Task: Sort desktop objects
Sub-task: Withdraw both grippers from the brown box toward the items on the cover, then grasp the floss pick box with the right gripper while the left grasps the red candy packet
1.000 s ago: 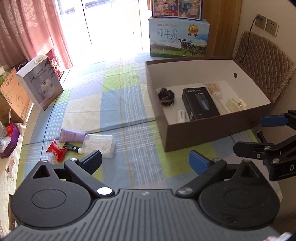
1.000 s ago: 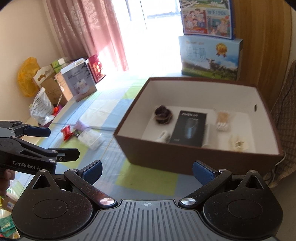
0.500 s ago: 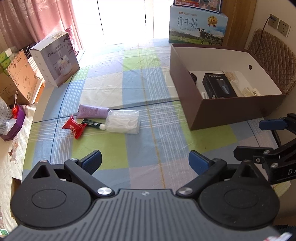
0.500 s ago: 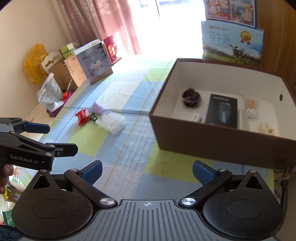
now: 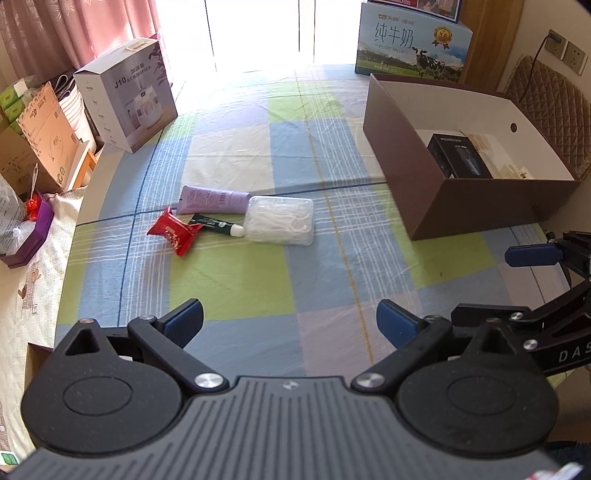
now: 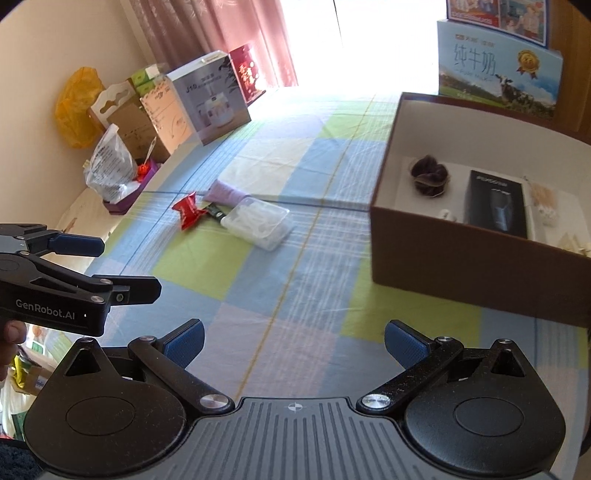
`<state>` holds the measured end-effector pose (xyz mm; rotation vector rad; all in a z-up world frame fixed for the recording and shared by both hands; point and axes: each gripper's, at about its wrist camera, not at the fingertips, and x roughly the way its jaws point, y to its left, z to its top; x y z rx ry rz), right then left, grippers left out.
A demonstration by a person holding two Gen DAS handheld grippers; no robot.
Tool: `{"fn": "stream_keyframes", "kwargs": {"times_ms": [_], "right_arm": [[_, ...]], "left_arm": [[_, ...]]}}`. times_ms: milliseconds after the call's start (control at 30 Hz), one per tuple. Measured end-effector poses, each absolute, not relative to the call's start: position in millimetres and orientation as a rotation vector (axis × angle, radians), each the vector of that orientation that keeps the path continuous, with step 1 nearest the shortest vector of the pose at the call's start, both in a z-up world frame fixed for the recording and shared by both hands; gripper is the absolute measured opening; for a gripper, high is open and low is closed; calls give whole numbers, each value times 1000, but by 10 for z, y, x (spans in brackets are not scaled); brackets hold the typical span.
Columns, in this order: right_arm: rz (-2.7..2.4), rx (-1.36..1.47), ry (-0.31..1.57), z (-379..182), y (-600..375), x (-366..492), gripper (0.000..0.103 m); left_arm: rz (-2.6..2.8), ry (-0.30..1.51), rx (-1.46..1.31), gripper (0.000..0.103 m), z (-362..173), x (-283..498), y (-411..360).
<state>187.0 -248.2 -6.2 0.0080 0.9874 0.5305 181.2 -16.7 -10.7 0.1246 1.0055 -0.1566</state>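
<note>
Four loose items, a purple tube [image 5: 212, 199], red packet [image 5: 173, 230], small green tube [image 5: 216, 224] and clear plastic case [image 5: 279, 219], lie clustered well left of the brown box [image 5: 476, 210]. Left gripper [image 5: 290, 323] and right gripper [image 6: 293, 339] both gape wide, empty, nearer than the box.

From my feed, the table [image 5: 236, 280] is covered in a checked cloth of blue, green, cream and lilac squares. A tall window [image 5: 255, 33] at its far end pours in light so strong the glass reads as pure white, glaring across the cloth. Pink curtains [image 6: 207, 33] hang to its left. The left wall [image 6: 55, 40] is plain beige; cardboard boxes [image 5: 33, 136] and a yellow bag [image 6: 75, 107] crowd along it. On the right I see wood panelling [image 5: 487, 40], wall sockets [image 5: 565, 51] with a cable plugged in, and a brown quilted chair back [image 5: 550, 99].
</note>
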Motion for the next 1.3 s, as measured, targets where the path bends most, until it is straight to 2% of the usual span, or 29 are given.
{"fn": "stream_keyframes", "kwargs": {"times_ms": [867,1300], "right_arm": [[567,-45,920,-435,-1454,2438,101],[618,-127,883,-670,-1182,2895,101]], "left_arm": [[-46,1073,59,99,-548,2306,881],[-15,1078,41,99,-755,2719,1092]]}}
